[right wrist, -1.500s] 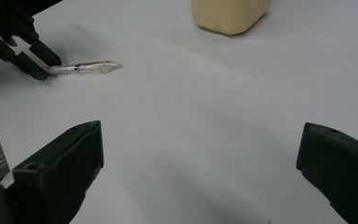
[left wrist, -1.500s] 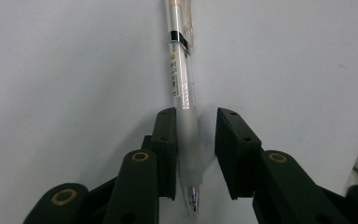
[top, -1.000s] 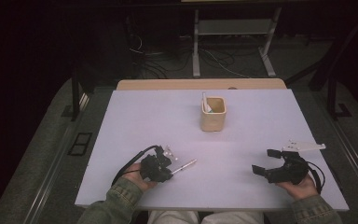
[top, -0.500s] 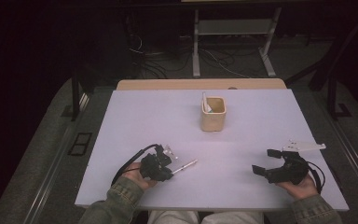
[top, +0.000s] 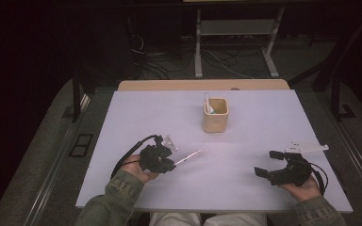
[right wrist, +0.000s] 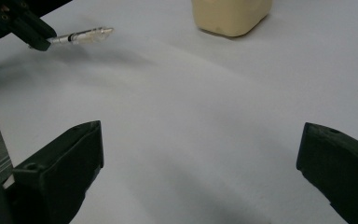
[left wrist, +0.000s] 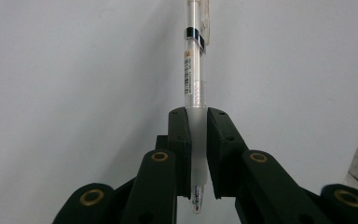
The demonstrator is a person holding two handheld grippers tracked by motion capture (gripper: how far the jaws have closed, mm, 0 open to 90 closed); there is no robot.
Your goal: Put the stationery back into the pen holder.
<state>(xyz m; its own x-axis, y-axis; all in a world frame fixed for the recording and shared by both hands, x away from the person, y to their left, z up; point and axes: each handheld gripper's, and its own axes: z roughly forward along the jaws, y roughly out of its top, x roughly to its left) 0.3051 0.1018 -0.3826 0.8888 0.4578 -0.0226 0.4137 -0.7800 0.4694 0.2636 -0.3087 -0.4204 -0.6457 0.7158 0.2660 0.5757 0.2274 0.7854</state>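
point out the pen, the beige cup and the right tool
pen (left wrist: 195, 93), left gripper view, clear barrel.
beige cup (top: 215, 123), high view, front wall.
right tool (top: 269, 163), high view, gap between its open tips.

2 pens — 1 in left gripper (top: 168, 163) fingers (left wrist: 198, 93), 1 in cup (top: 208, 103); 1 cup (top: 215, 120); 2 grippers — right (top: 269, 164).

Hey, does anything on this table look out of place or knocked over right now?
Nothing stands out. The beige cup stands upright with a pen inside, the left gripper holds a clear pen straight, and the right gripper is open.
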